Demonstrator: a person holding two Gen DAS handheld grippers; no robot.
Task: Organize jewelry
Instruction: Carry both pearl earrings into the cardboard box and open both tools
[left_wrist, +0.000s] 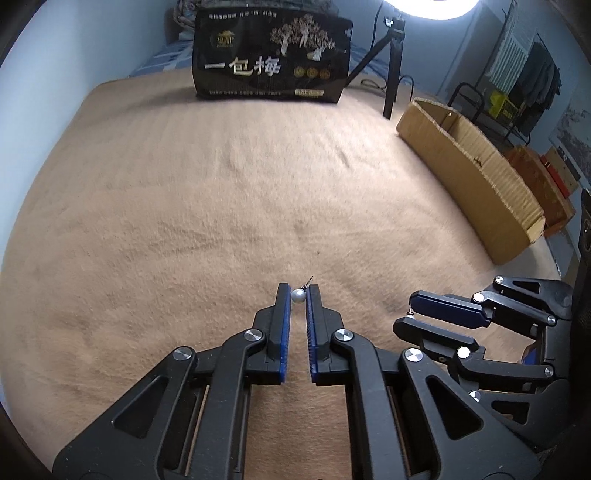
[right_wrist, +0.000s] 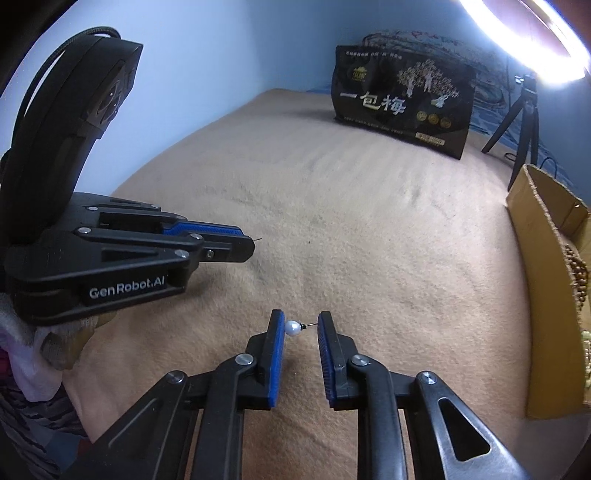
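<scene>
Pearl earrings are sitting one in each gripper, apparently a pair being brought together over the tan blanket (left_wrist: 184, 192). On the left, the left gripper (left_wrist: 298, 295) is clenching a pearl earring (left_wrist: 297, 295) between its blue pads, the thin post poking forward past the tips, probably so the bead cannot roll. Further right, the right gripper (right_wrist: 301, 326) is holding the second pearl earring (right_wrist: 291, 328) crosswise, pearl touching one pad and the post reaching to the other, so the fingers are standing wider. Each pearl is looking small, round, glossy white, with a dark collar at the post. Farthest right, the cardboard box (right_wrist: 543, 280) is lying open, beaded pieces already inside, likely the destination.
</scene>
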